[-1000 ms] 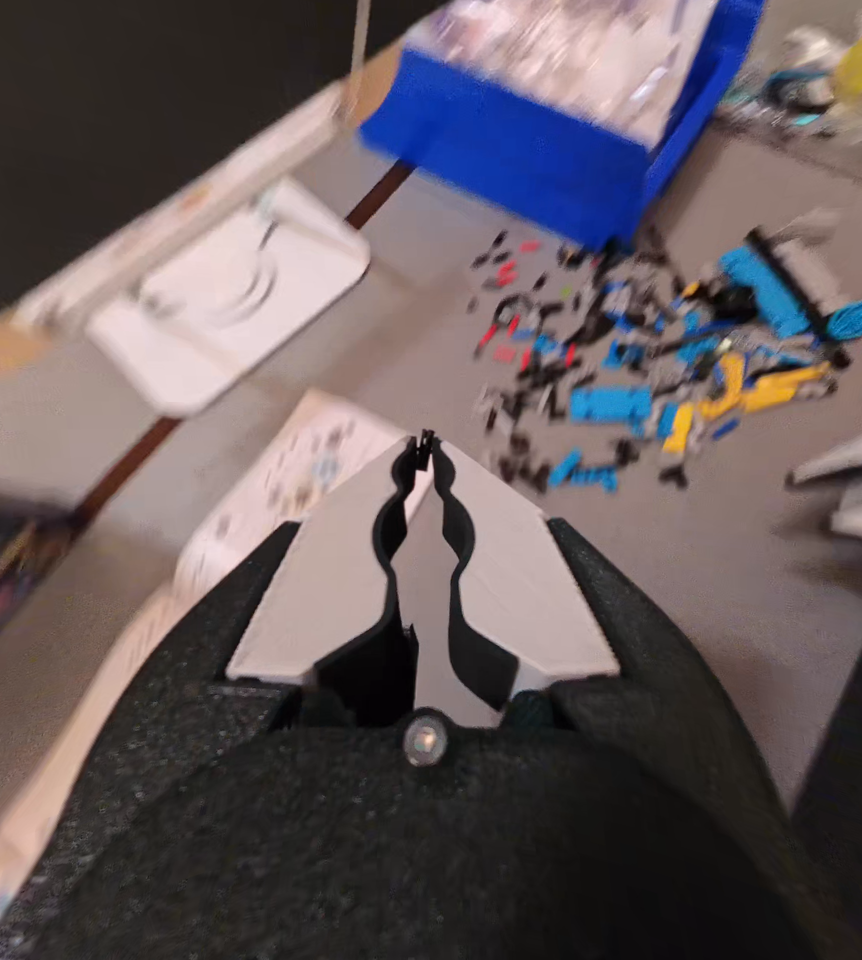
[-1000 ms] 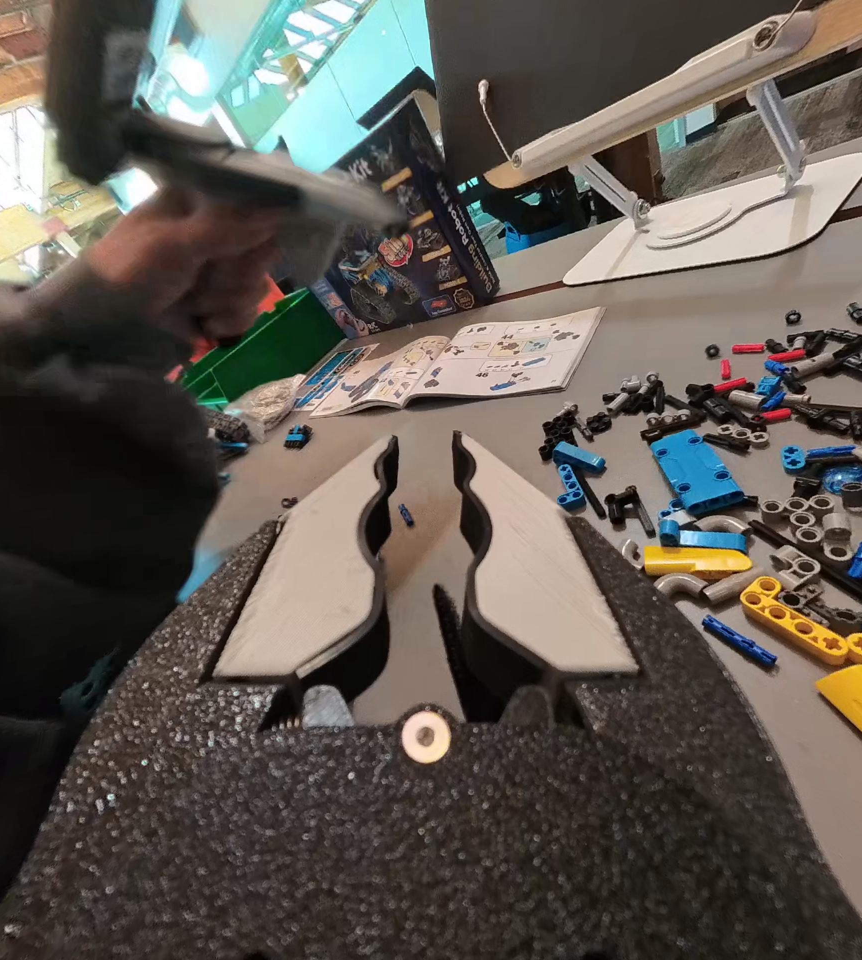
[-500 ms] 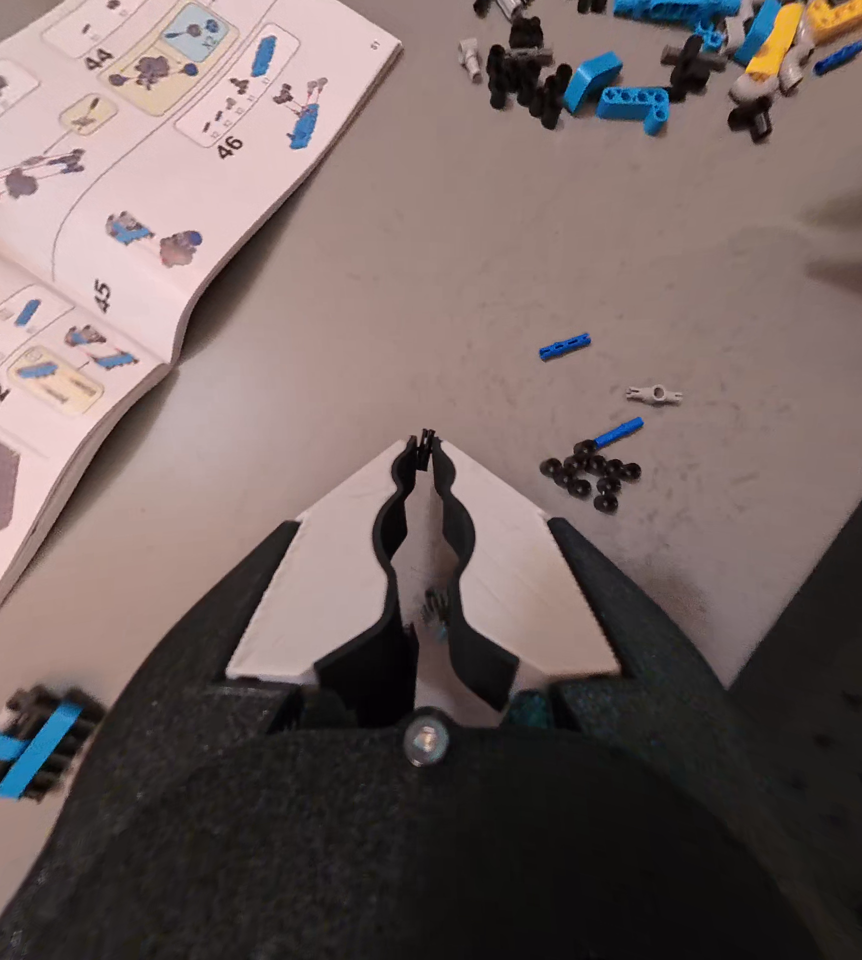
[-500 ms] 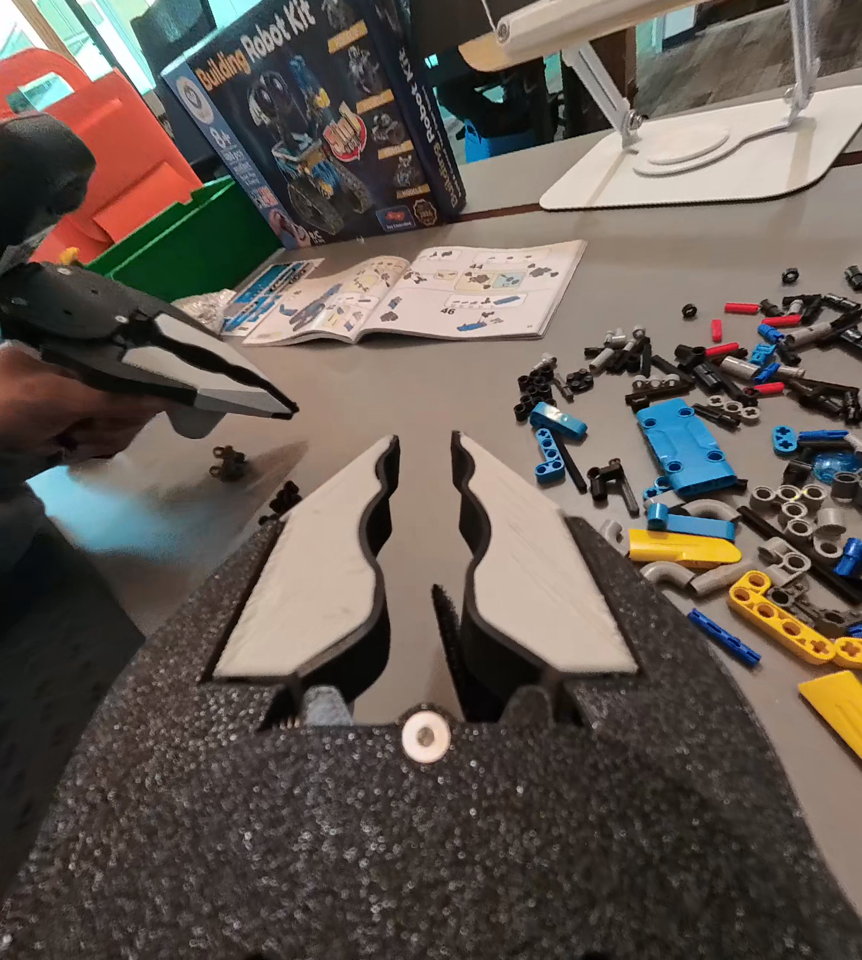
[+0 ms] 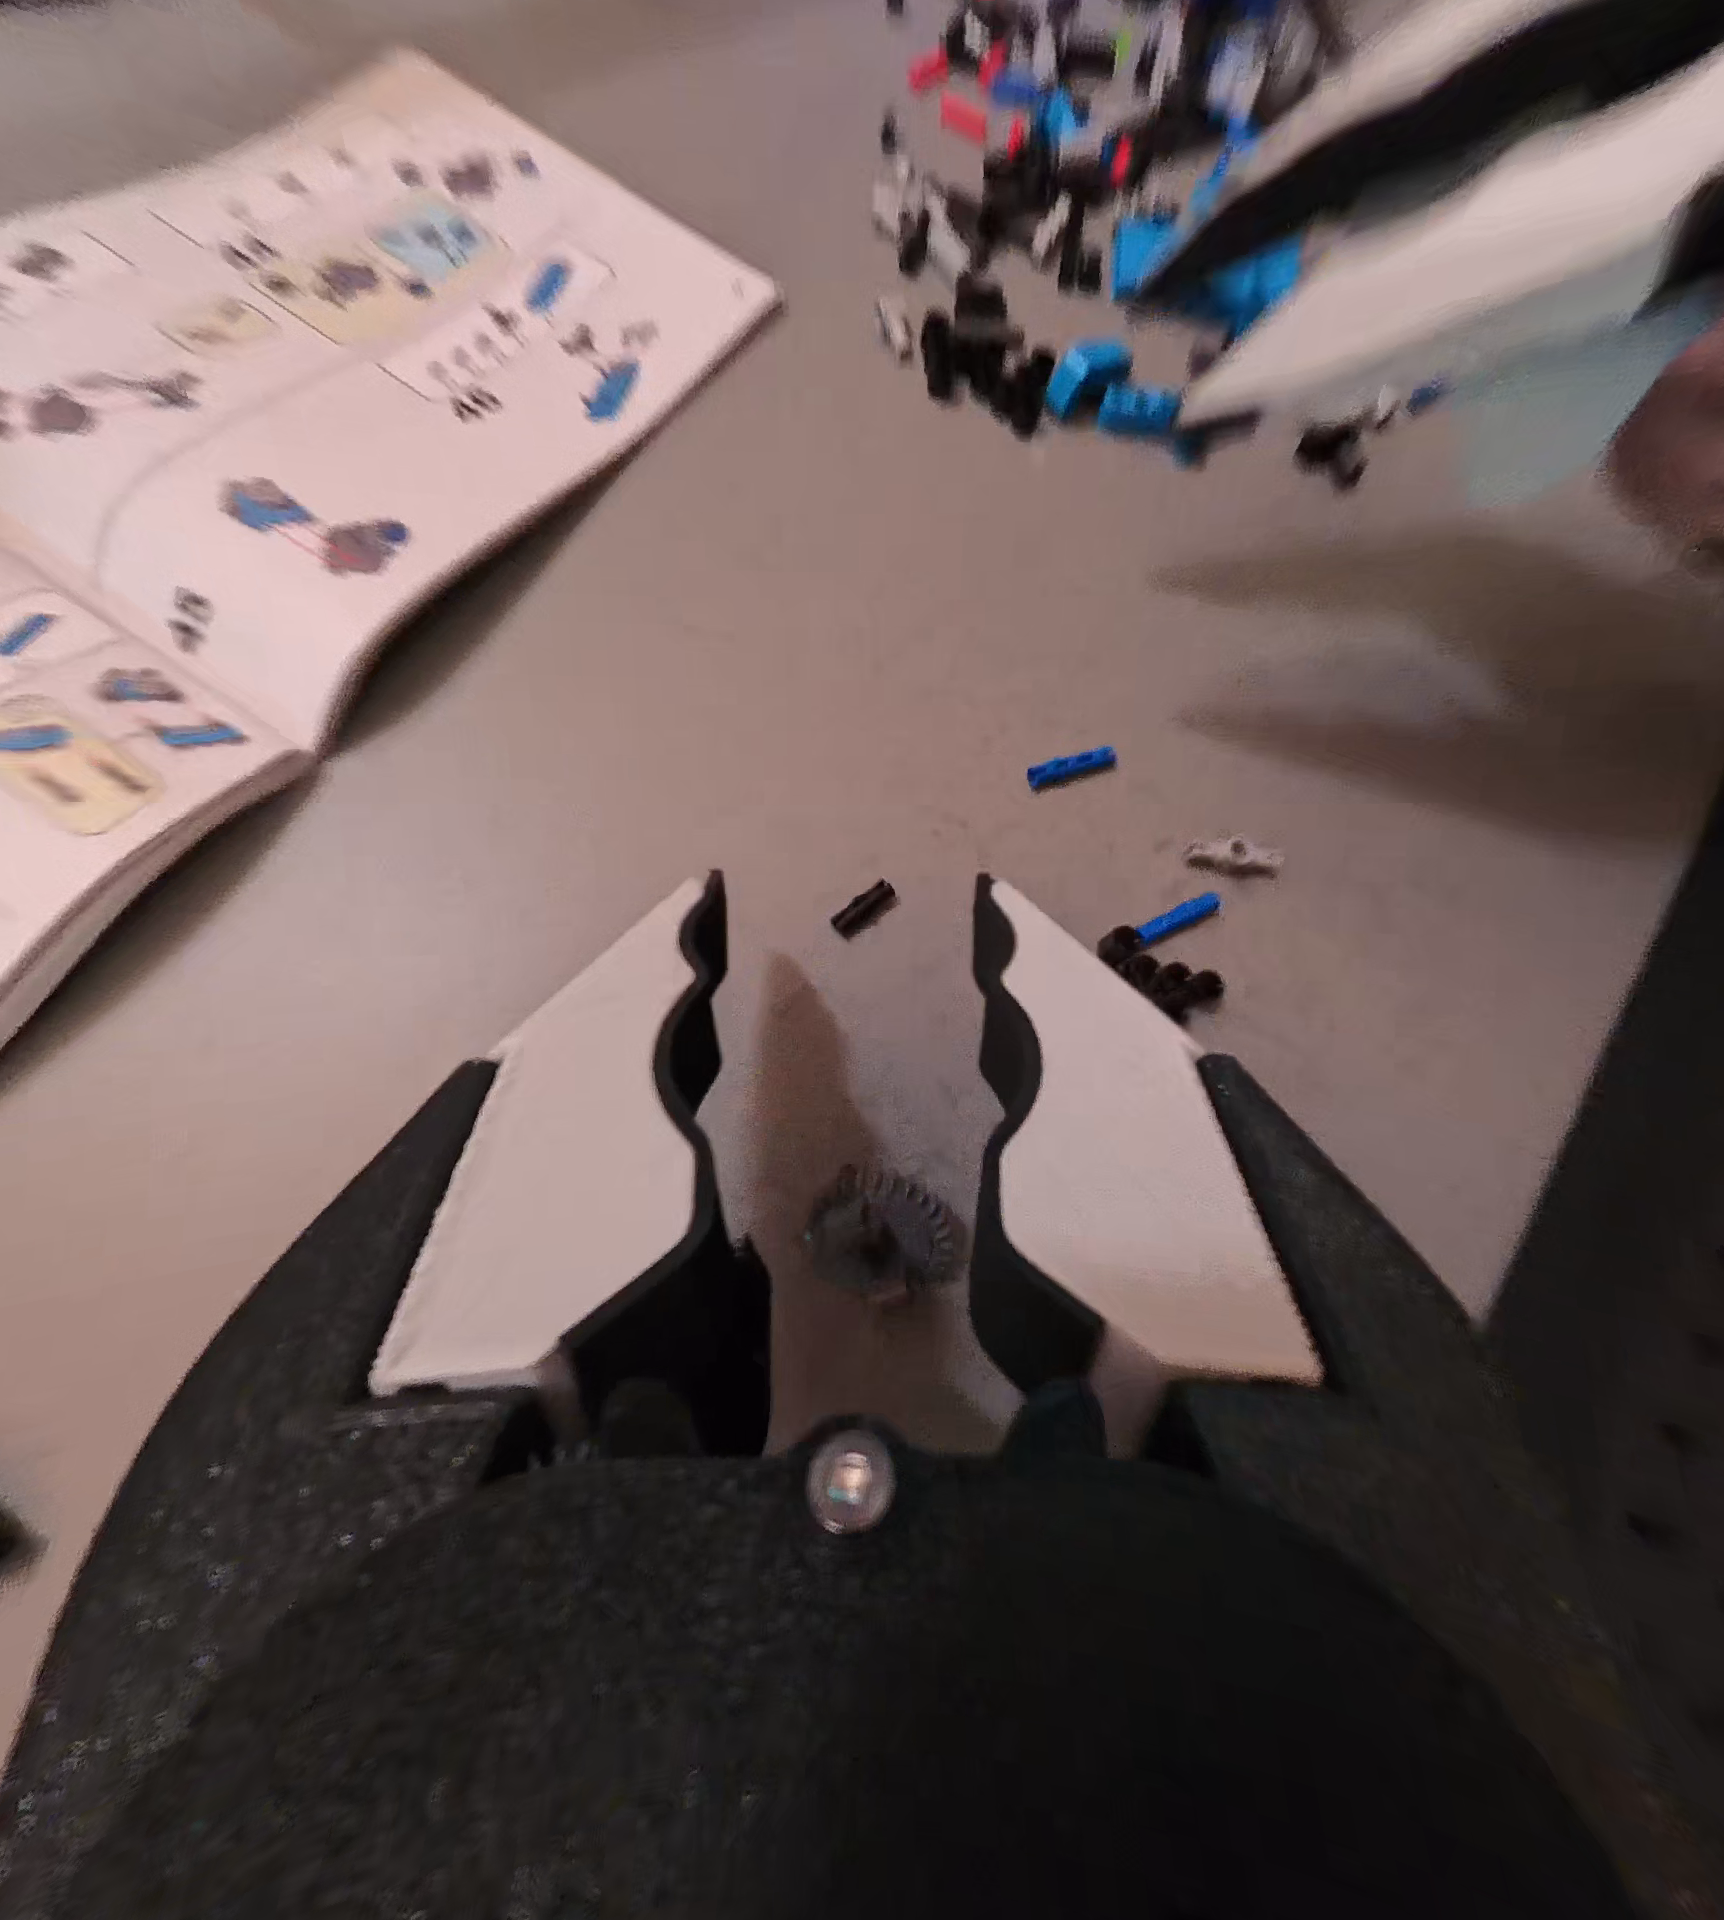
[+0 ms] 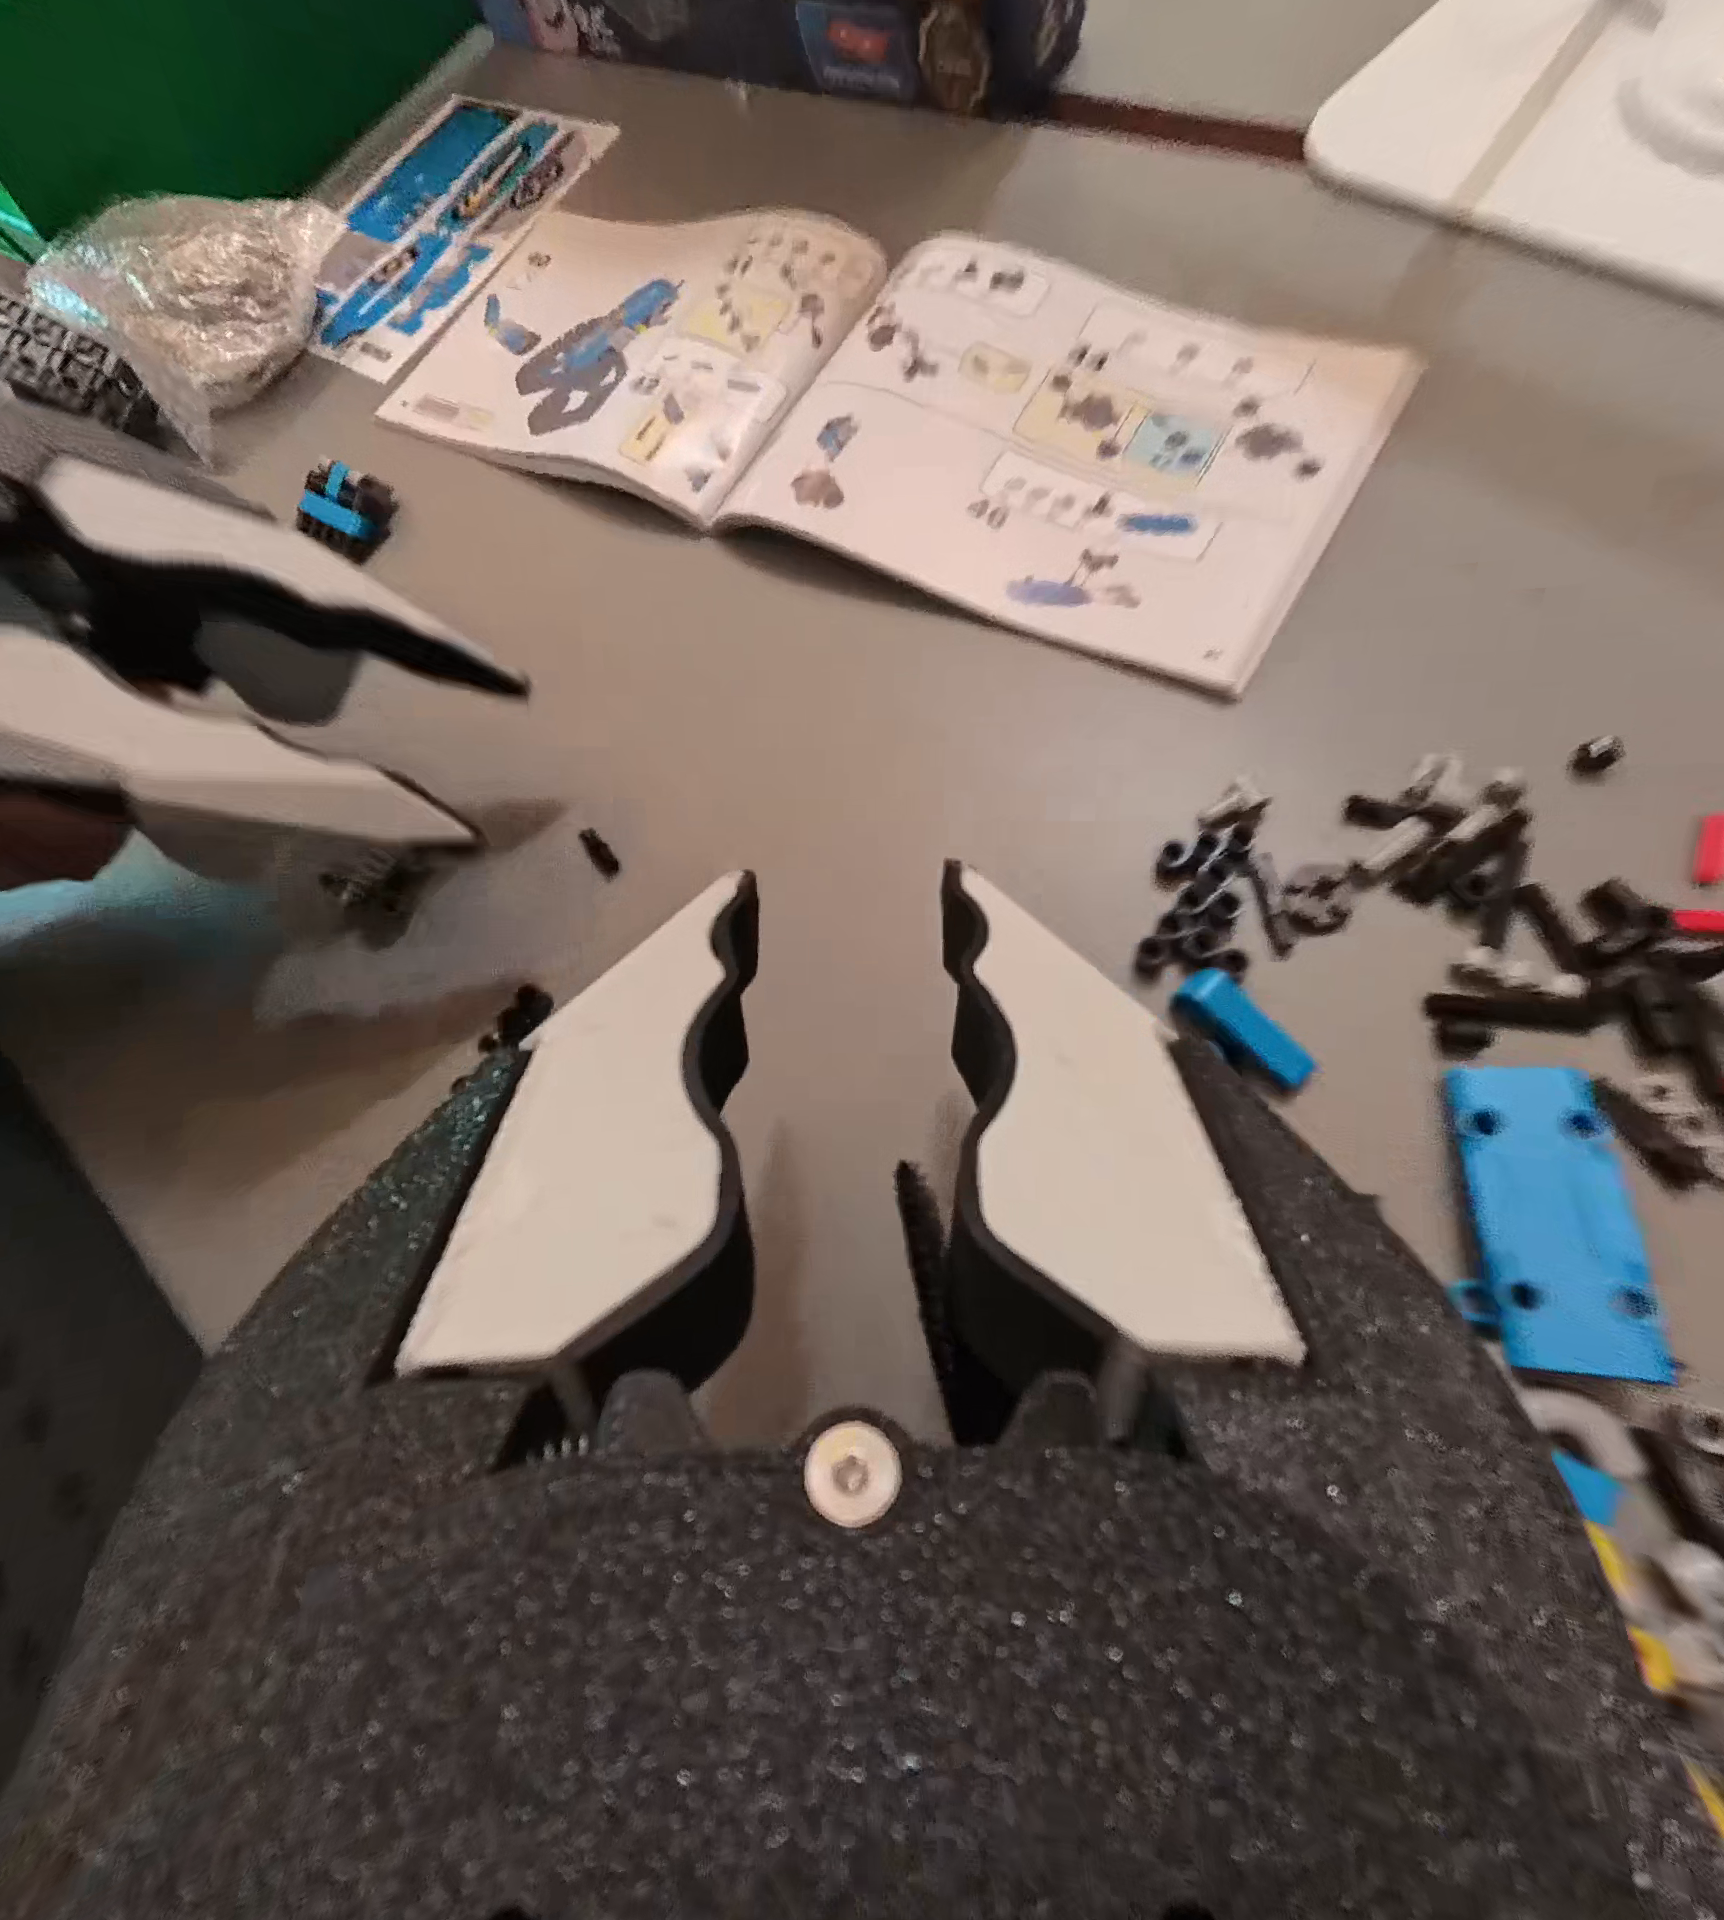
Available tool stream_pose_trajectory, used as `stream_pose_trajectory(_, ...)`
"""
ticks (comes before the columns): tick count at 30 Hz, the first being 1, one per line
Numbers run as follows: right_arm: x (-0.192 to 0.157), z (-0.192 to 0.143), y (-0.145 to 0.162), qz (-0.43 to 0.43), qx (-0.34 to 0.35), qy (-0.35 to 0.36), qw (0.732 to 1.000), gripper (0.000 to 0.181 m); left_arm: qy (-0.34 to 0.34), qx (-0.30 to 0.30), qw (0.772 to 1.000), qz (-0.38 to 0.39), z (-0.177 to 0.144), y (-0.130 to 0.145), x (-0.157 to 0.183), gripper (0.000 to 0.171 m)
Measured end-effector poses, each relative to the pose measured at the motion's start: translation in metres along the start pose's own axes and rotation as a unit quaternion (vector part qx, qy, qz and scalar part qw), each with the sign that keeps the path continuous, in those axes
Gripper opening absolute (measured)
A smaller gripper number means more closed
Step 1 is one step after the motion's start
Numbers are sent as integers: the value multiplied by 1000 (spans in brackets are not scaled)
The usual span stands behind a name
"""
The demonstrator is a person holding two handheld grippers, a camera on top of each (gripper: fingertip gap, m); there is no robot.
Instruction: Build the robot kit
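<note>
My left gripper point(image 5: 847, 883) is open and empty, low over the grey table point(image 5: 754, 582). A small black pin point(image 5: 862, 908) lies on the table just beyond its fingertips. A grey gear point(image 5: 884, 1231) lies on the table between its fingers near their base. My right gripper point(image 6: 850, 873) is open and empty above bare table. The left gripper also shows at the left of the right wrist view point(image 6: 484, 748), with the black pin point(image 6: 598, 850) just off its tips. The right gripper shows blurred at the top right of the left wrist view point(image 5: 1460, 239).
An open instruction booklet point(image 5: 245, 436) lies to the left, also in the right wrist view point(image 6: 941, 416). A pile of black, blue and red building parts point(image 6: 1564, 987) is to the right. A blue plate point(image 6: 1554, 1216), a white stand base point(image 6: 1616, 145) and a green bin point(image 6: 110, 94) are around. From the right gripper's tips to the blue plate point(image 6: 1554, 1216) is close to 12 centimeters.
My left gripper has opened and a small black pin now lies on the table before its tips. The right gripper has tilted down and moved toward the left one.
</note>
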State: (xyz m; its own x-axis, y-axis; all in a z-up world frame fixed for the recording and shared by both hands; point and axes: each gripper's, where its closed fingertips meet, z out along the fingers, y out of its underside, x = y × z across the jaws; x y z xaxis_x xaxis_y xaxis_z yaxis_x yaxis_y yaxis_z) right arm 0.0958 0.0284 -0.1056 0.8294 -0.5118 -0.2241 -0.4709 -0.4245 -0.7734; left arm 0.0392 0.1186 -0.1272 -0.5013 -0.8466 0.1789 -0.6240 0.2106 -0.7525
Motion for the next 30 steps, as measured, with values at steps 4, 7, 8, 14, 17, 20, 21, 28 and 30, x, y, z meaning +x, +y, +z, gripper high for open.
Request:
stream_pose_trajectory(4,-8,0,18,14,23,5,1000,29,-9,94,996,-3,-46,-9,-11,49)
stream_pose_trajectory(7,-7,-8,27,-8,27,33,999,26,-49,130,990,28,-68,-1,-16,49)
stream_pose_trajectory(8,-9,-9,29,-20,30,35,999,26,-66,144,987,39,-73,0,-18,48)
stream_pose_trajectory(14,-24,4,12,-37,30,-9,999,26,-114,155,981,-19,-73,10,-40,40)
stream_pose_trajectory(17,-19,17,-18,-64,15,-13,998,27,-105,141,980,-93,-70,12,-47,40)
stream_pose_trajectory(20,-8,35,-54,-81,19,5,997,27,-57,164,961,-217,-75,-6,-51,40)
stream_pose_trajectory(21,-8,43,-65,-83,32,1,996,27,-51,172,954,-242,-76,-13,-55,40)
stream_pose_trajectory(28,3,84,-74,-47,90,-4,995,31,-116,214,954,-177,-53,-43,-94,40)
stream_pose_trajectory(30,2,80,-68,-71,100,12,992,31,-116,225,955,-157,-46,-47,-97,40)
